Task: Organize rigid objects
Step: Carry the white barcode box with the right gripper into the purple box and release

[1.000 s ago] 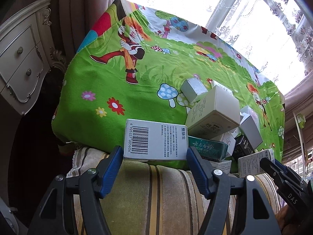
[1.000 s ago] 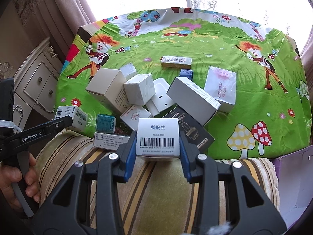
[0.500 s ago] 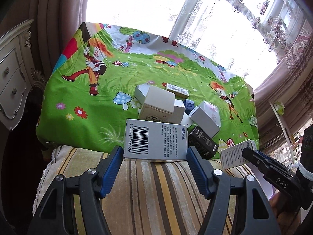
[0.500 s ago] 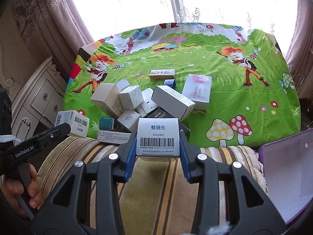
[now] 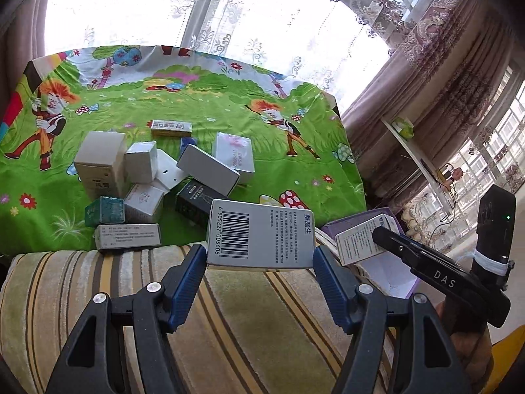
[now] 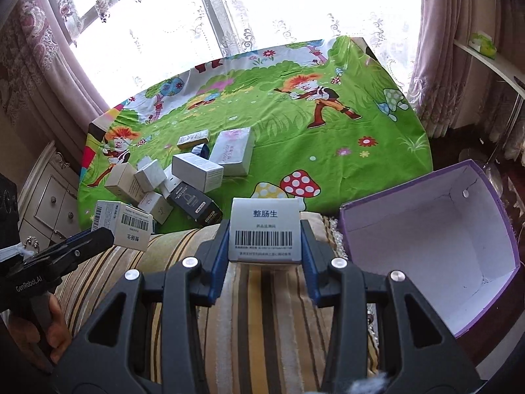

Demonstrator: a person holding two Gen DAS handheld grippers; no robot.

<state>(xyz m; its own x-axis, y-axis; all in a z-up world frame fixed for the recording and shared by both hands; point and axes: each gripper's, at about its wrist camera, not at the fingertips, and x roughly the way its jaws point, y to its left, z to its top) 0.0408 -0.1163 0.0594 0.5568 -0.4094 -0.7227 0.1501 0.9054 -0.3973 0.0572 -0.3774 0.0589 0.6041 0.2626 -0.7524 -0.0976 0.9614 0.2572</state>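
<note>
Two white barcode boxes were already lifted: the left tool was clamped across the long axis of the wide box, and the right tool was closed on the smaller box. Both hung over the striped cushion, near of the pile of boxes on the green cloth. The open purple bin lay right of both, with the right tool nearer and likely first to unload.
</note>
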